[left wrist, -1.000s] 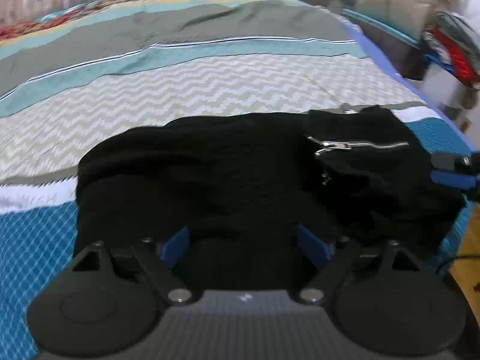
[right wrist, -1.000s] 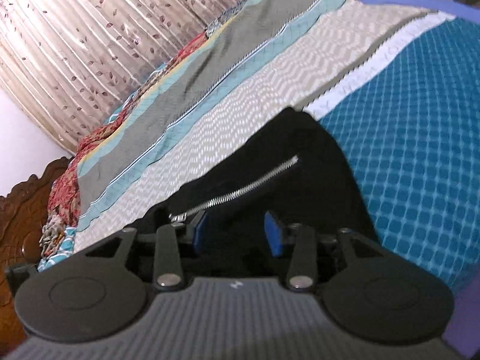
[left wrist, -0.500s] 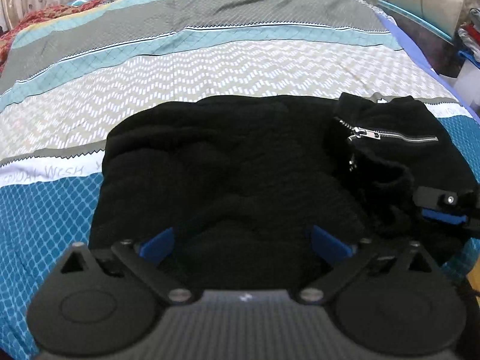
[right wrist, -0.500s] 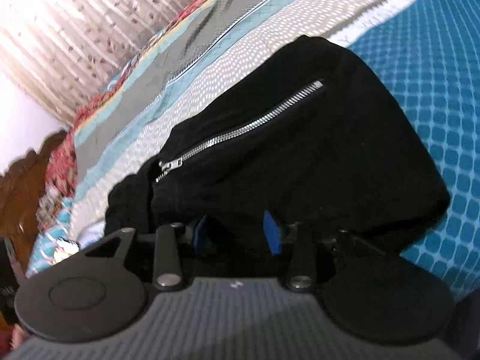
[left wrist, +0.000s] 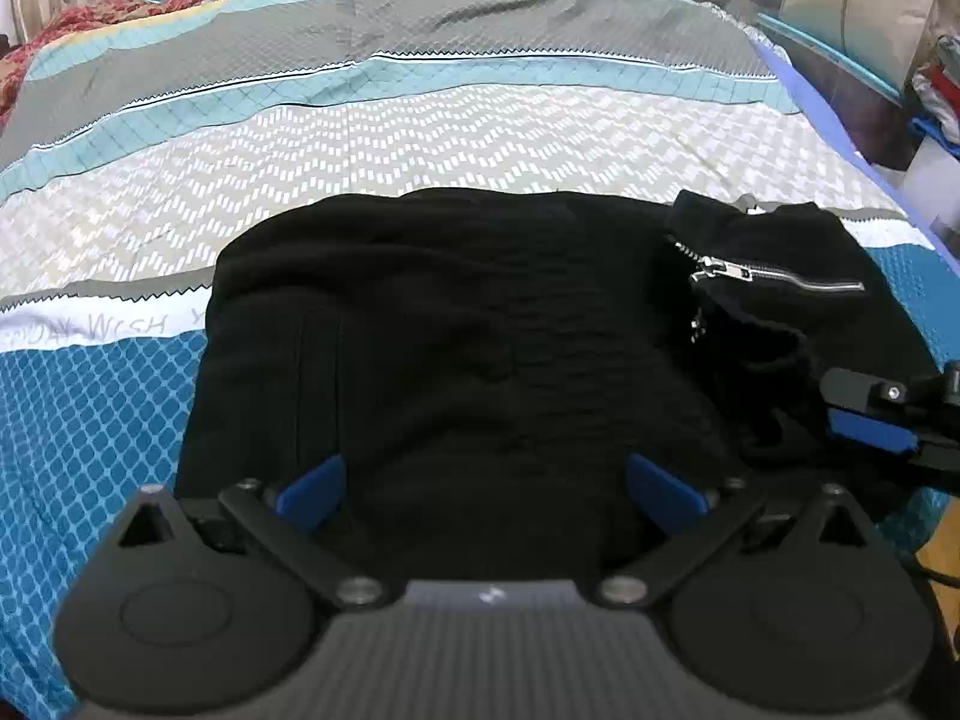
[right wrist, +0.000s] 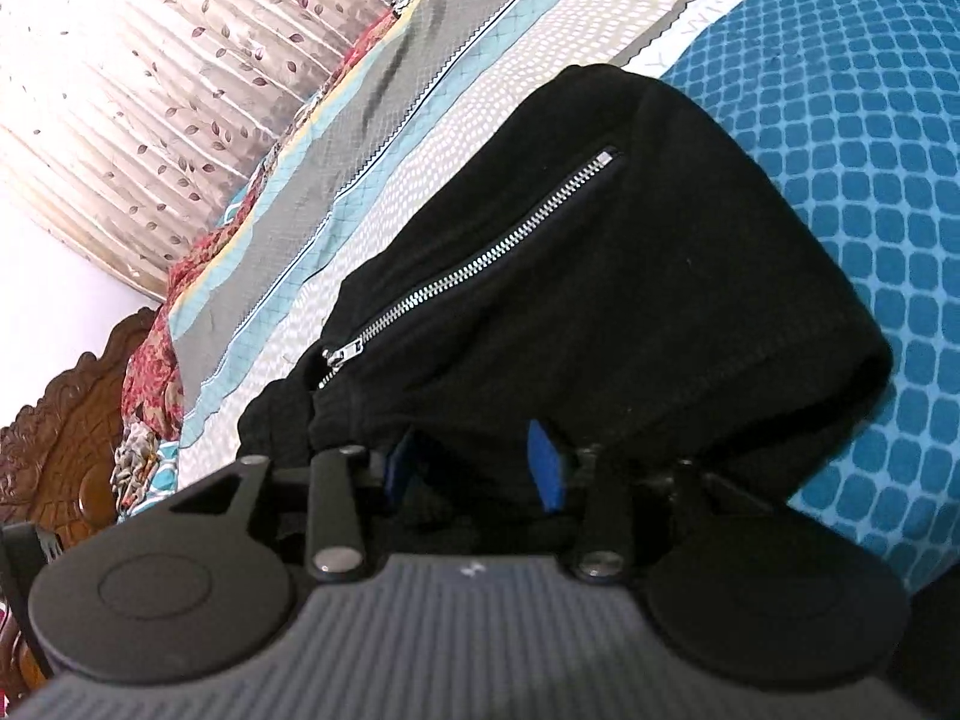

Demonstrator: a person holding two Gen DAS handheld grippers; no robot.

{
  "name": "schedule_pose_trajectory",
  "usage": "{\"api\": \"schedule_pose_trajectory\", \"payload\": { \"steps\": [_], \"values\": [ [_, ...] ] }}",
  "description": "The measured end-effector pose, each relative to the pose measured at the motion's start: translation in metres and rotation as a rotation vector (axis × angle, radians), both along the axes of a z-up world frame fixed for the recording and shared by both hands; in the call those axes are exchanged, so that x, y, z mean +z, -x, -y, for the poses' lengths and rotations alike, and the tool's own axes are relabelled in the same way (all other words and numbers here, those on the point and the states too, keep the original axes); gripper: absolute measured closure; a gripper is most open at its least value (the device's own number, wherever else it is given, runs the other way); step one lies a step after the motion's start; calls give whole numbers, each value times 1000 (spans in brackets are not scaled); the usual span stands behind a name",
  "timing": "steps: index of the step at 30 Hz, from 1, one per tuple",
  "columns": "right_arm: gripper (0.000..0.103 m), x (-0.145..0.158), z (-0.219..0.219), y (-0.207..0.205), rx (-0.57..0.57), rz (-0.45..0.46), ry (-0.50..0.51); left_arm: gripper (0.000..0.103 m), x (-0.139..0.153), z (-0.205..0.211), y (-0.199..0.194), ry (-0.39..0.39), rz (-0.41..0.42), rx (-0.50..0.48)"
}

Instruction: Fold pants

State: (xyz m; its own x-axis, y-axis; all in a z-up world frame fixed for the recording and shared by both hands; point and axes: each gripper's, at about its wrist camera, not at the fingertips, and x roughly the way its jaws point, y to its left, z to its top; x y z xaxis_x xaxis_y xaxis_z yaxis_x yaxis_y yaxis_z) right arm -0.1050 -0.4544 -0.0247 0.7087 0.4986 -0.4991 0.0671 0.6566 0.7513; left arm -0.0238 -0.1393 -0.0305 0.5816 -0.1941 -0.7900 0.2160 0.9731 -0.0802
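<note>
Striped and patterned bedding covers one bed (left wrist: 420, 138) — grey, teal and chevron bands, with a blue diamond-print band nearest. One pair of black pants (left wrist: 480, 348) lies folded into a compact bundle on the near part of the bed, across the chevron and blue bands. One silver zipper (left wrist: 774, 276) shows on its right end, and the same zipper (right wrist: 480, 264) runs diagonally in the right wrist view. Two grippers are in view. The left gripper (left wrist: 486, 480) stands spread wide over the near edge of the bundle, pads clear of the cloth. The right gripper (right wrist: 474, 468) is at the pants' right end — half-narrowed, with black fabric bunched between its blue pads (right wrist: 543, 468). One pleated, leaf-print curtain (right wrist: 180, 90) hangs behind the bed, beside one carved wooden headboard (right wrist: 60, 420).
</note>
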Motion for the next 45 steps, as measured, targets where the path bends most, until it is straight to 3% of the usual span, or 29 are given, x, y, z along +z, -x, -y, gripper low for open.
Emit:
{"api": "schedule_pose_trajectory", "payload": {
  "steps": [9,16,25,29,36,45],
  "values": [
    [53,4,-8,1,9,17,43,0,-3,-6,-3,40,-28,8],
    [31,7,-19,-1,44,58,73,0,-3,-7,-6,35,-33,-1],
    [30,5,-15,-4,42,53,61,0,14,1,9,-18,19,-34],
    [30,6,-17,-3,49,62,80,0,20,0,15,-42,60,-6],
    [30,4,-16,-1,35,80,77,0,9,-7,7,-27,-1,18],
    [19,3,-18,-2,38,107,63,0,0,-7,3,-44,-46,9]
  ]
}}
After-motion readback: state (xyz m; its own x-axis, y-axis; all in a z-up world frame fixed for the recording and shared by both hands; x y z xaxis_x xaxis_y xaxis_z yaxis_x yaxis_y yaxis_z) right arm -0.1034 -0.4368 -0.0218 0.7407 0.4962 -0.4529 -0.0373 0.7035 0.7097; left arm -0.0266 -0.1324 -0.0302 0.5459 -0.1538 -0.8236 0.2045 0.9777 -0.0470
